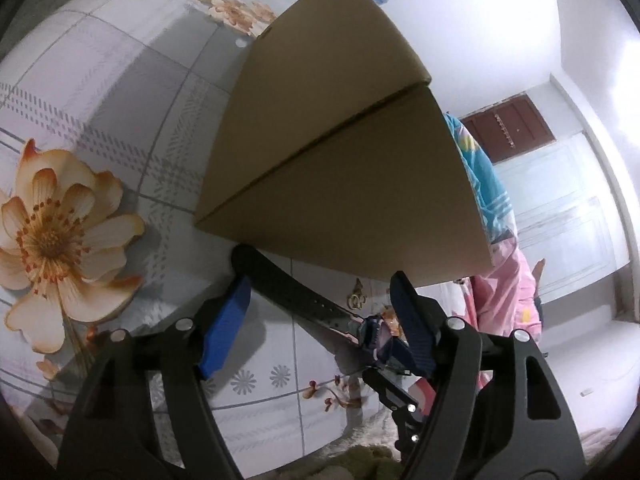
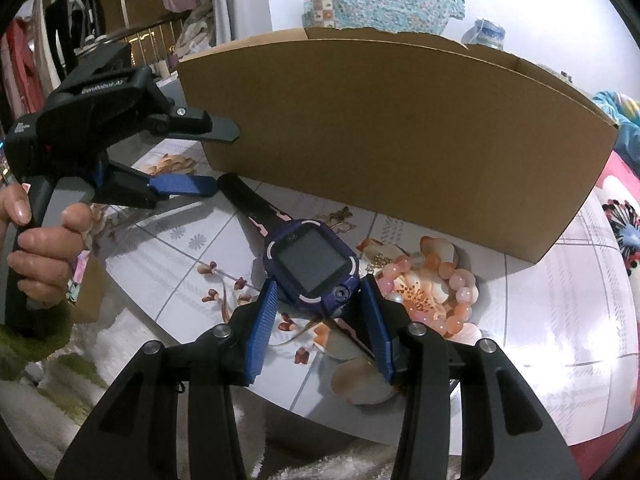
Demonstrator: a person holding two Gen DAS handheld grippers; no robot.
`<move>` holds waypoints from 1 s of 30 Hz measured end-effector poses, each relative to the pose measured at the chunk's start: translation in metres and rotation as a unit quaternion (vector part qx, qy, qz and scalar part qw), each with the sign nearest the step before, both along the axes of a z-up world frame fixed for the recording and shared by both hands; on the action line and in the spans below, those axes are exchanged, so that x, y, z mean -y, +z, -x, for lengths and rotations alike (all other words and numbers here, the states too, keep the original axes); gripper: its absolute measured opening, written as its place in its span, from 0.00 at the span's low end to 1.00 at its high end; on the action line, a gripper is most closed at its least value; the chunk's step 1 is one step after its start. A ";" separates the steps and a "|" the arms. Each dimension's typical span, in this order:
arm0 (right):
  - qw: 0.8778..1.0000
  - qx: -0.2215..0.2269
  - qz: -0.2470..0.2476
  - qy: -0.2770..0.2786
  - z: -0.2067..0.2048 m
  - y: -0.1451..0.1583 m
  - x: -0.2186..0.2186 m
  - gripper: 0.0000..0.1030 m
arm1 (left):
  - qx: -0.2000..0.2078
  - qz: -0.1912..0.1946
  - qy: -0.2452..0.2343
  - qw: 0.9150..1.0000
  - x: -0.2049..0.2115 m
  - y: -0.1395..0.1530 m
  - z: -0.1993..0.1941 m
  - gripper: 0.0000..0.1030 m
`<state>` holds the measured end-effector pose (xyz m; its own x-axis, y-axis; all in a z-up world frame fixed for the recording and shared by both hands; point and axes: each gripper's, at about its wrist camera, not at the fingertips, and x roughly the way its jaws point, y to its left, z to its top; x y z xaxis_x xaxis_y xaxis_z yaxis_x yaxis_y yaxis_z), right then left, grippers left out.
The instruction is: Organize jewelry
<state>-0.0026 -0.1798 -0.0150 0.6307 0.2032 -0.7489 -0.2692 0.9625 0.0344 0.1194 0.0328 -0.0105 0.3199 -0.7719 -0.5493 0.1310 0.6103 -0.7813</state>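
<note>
A dark blue smartwatch (image 2: 312,260) with a black strap lies on the floral tablecloth in front of a cardboard box (image 2: 400,120). My right gripper (image 2: 320,296) is open, its blue pads on either side of the watch's near end. A pink bead bracelet (image 2: 444,284) and a thin gold chain (image 2: 376,258) lie right of the watch. My left gripper (image 1: 320,292) is open over the strap (image 1: 296,292) near its far end; it also shows in the right wrist view (image 2: 200,160). The watch face (image 1: 378,334) sits by its right finger.
The box (image 1: 340,140) stands tall behind the watch. The round table (image 2: 560,320) has its edge close to me, with a fuzzy white rug below. Clothes hang at the back left.
</note>
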 end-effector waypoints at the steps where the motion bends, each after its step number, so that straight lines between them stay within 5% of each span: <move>1: 1.000 0.000 0.001 0.000 0.000 0.000 0.000 0.41 | -0.010 0.018 -0.005 1.000 0.000 -0.001 0.000 0.66; 13: 1.000 0.001 0.000 0.001 0.001 -0.002 -0.001 0.41 | -0.107 0.140 -0.072 0.982 0.032 -0.028 0.011 0.67; 19: 1.000 0.001 -0.005 0.000 -0.001 -0.002 0.000 0.41 | -0.122 0.125 -0.081 0.981 0.046 -0.032 0.005 0.67; 30: 1.000 0.006 -0.003 0.008 0.000 -0.002 0.001 0.40 | -0.117 0.109 -0.018 0.987 0.030 -0.035 -0.002 0.67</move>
